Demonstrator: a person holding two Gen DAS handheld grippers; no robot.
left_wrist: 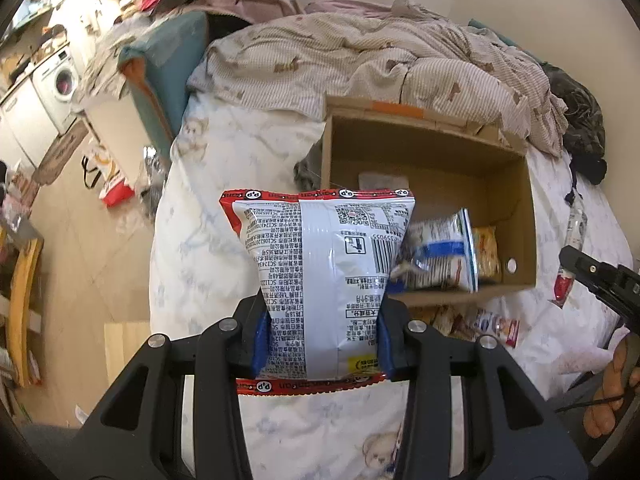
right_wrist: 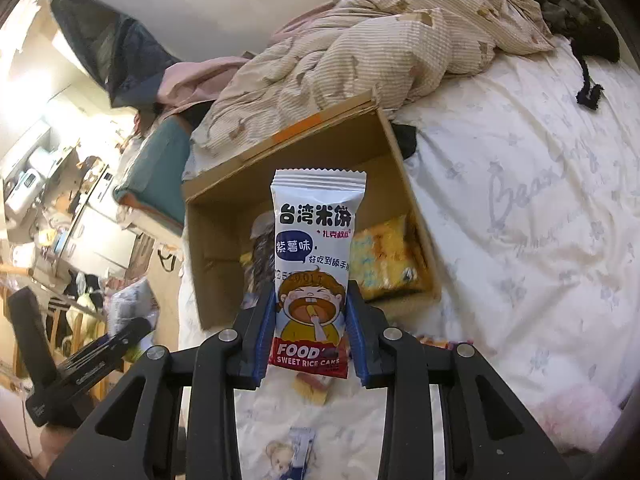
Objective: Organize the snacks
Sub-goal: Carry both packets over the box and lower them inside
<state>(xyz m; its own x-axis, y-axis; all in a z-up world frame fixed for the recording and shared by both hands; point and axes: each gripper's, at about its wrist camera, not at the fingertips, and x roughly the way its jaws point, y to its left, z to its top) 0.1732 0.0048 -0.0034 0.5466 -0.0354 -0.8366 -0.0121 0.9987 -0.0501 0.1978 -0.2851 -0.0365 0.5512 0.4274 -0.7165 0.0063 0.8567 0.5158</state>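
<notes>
Off to the left a pale wood-look floor [left_wrist: 80, 248] runs back to a white front-loading washing machine [left_wrist: 60, 80] under a cluttered counter, and a red-and-white carrier bag [left_wrist: 110, 184] sits on the floor just beside the bed's left edge. The bed itself carries everything — a white bedsheet printed with teddy bears [left_wrist: 224, 152], and across its far end a rumpled beige striped quilt [left_wrist: 360, 52].

The left gripper [left_wrist: 320, 344] is clamped on a puffy white snack bag with red crimped ends [left_wrist: 320, 264], its printed back and barcode facing the camera, held up in front of the box. Behind it an open brown cardboard box [left_wrist: 432, 152] rests mid-bed against the quilt, with a blue-and-white packet [left_wrist: 440, 256] and a yellow packet [left_wrist: 486, 252] in its near right corner. More small packets [left_wrist: 472, 320] lie on the sheet just before the box's near wall.

The right gripper [right_wrist: 312, 344] grips a slim white sweet rice cake packet with a cartoon face [right_wrist: 314, 264], upright, partly hiding the box interior. Further right, a dark garment [left_wrist: 580, 120] lies at the bed's far right edge.
</notes>
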